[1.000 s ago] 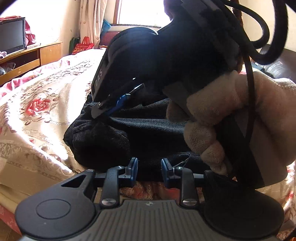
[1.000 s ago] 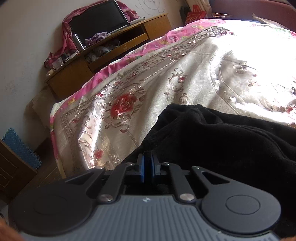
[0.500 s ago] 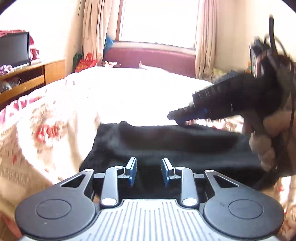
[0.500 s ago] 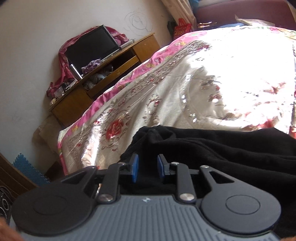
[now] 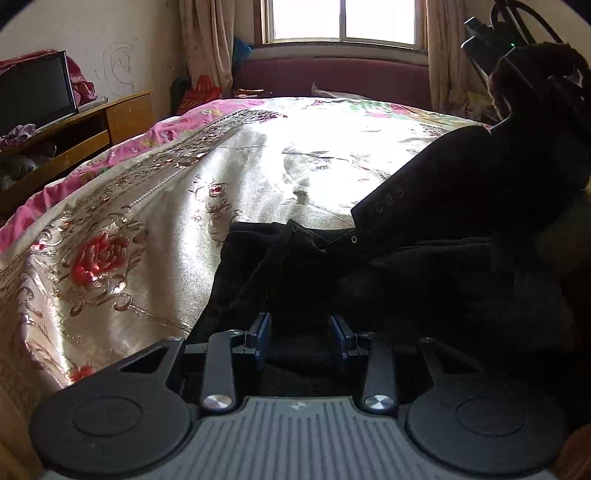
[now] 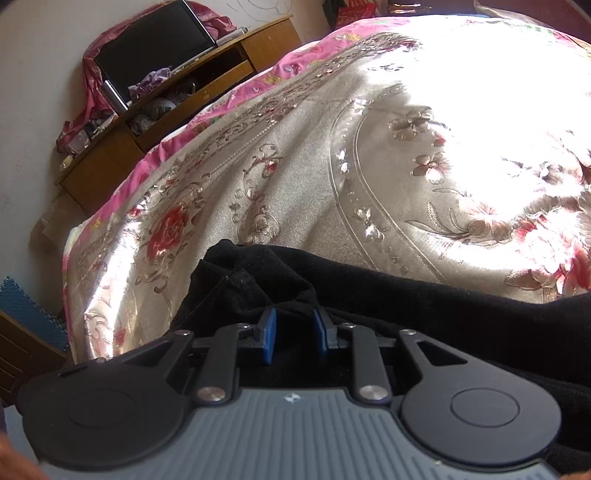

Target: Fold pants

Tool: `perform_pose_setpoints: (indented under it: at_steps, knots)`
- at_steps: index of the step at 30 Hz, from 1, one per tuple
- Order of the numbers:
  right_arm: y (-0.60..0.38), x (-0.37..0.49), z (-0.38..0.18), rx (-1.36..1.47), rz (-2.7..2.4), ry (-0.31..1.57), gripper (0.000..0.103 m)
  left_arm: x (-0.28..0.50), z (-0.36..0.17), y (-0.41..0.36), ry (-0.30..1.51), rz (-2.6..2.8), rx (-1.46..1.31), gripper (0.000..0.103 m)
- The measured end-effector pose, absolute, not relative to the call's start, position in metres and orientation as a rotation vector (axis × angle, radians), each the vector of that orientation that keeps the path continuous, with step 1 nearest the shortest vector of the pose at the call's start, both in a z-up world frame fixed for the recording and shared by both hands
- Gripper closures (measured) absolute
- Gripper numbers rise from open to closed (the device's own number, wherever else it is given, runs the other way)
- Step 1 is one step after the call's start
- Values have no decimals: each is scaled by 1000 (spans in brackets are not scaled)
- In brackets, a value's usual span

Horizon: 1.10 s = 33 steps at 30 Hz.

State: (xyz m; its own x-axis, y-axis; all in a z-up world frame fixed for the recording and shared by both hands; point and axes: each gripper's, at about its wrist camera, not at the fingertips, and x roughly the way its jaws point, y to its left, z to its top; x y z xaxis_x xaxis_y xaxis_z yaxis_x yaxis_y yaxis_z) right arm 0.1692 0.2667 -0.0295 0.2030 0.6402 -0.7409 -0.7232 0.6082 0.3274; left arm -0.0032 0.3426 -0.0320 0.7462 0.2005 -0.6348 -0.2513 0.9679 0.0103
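The black pants (image 5: pixel 295 273) lie bunched and folded on the floral bedspread (image 5: pixel 155 206), near its front edge. My left gripper (image 5: pixel 301 334) is open, its blue pads just above the near edge of the pants. The right gripper shows in the left wrist view (image 5: pixel 443 195) as a dark body resting over the pants' far side. In the right wrist view the right gripper (image 6: pixel 293 332) is open with a raised fold of the pants (image 6: pixel 369 295) between its blue pads.
A wooden TV stand (image 5: pixel 74 136) with a television (image 5: pixel 33 92) stands left of the bed. A window (image 5: pixel 343 18) and a maroon headboard (image 5: pixel 332 79) are at the far end. The bed's corner drops off at the left (image 6: pixel 77 280).
The right gripper has opened and let go of the pants, then moved over to the right side. The left gripper has pulled back and risen a little.
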Motion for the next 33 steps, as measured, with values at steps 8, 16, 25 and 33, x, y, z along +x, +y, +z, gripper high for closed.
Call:
perform_pose_setpoints:
  at_steps: [8,16,25,33]
  knots:
    - [238,162,-4,-3,915,894,78,-13,-16,315,696,279,-8,52]
    - [77,146,29,90,774,855,64,-18,2,274,662,179,19,52]
    - [-32,136,6,238,571,883,61,5,0,188,687,-13,103,52]
    - [-67,132,-31,402,583,996,58,22,-1,166,719,-60,105,52]
